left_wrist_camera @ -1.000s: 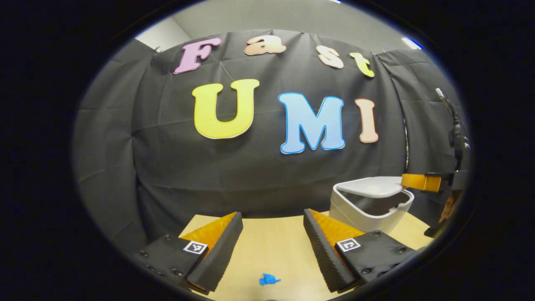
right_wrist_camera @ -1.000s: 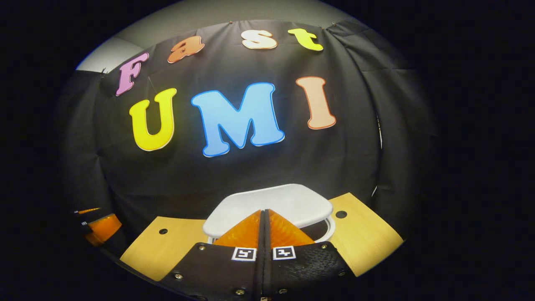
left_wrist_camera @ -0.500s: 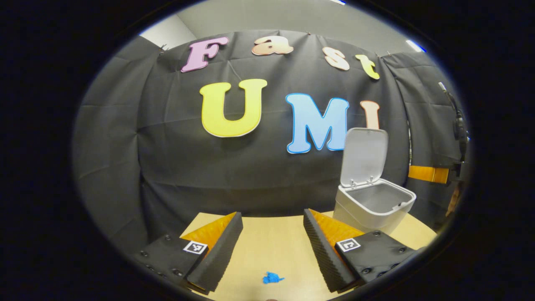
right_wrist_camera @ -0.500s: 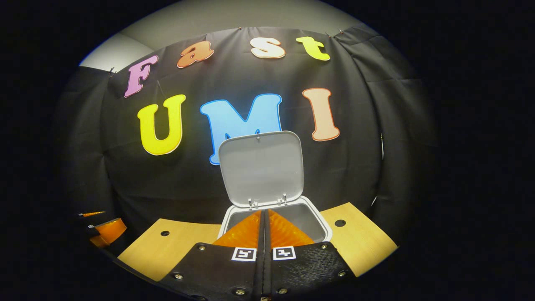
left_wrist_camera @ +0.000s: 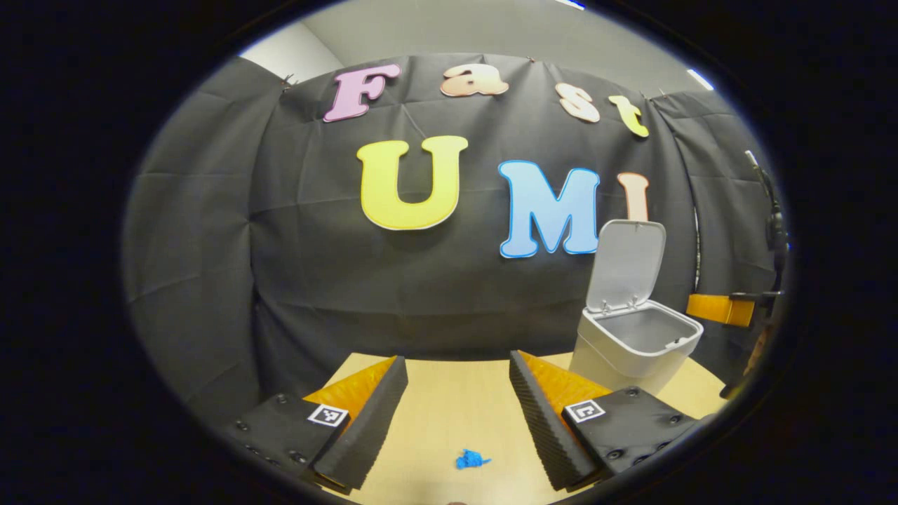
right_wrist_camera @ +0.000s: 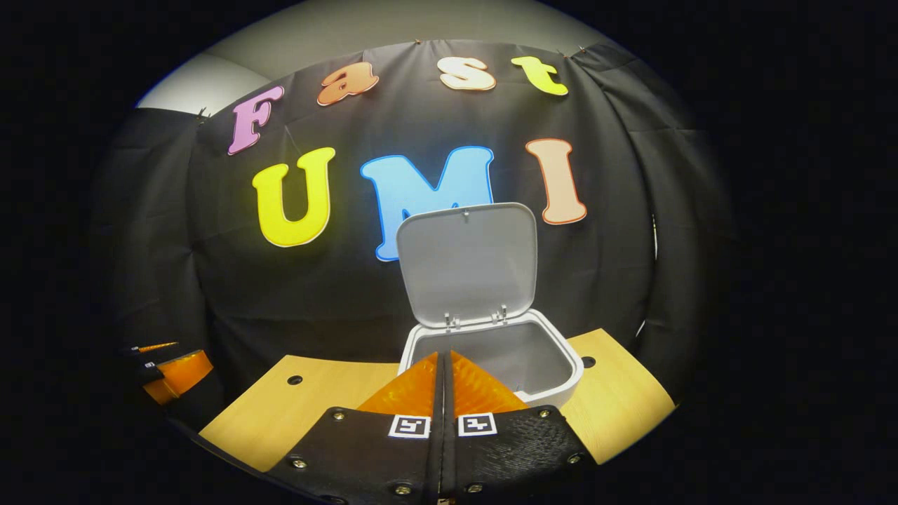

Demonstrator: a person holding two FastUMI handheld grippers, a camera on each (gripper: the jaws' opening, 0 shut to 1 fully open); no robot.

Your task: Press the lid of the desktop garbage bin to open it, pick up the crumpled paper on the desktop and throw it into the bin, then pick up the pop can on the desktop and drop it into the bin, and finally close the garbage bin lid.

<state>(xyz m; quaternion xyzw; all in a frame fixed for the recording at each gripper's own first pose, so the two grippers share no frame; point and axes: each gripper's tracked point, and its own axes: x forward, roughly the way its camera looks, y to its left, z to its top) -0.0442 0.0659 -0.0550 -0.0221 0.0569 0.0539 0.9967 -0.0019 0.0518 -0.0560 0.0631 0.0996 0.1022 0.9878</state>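
**Bin lid stands open; both grippers hold nothing**

The landmark is a small white garbage bin [right_wrist_camera: 491, 358] standing on a pale wooden desk [right_wrist_camera: 280, 414] in front of the black cloth wall. Its lid [right_wrist_camera: 466, 263] is swung up on hinges at the bin's back edge and stands nearly upright, showing a grey inside. What lies at the bottom of the bin cannot be seen.

In the right gripper view, the right gripper [right_wrist_camera: 444, 365] sits just in front of the bin's near rim, level with the opening. Its jaws are pressed together with nothing between them.

In the left gripper view, the left gripper [left_wrist_camera: 457, 407] is low over the desk, well to the left of the bin [left_wrist_camera: 635, 347]. Its jaws are spread wide and grip nothing. A small crumpled blue scrap [left_wrist_camera: 471, 459], which may be the crumpled paper, lies on the desk between the jaws, near the camera and well apart from the bin.

The right gripper [left_wrist_camera: 715, 308] also shows in the left gripper view, just past the bin's far side.
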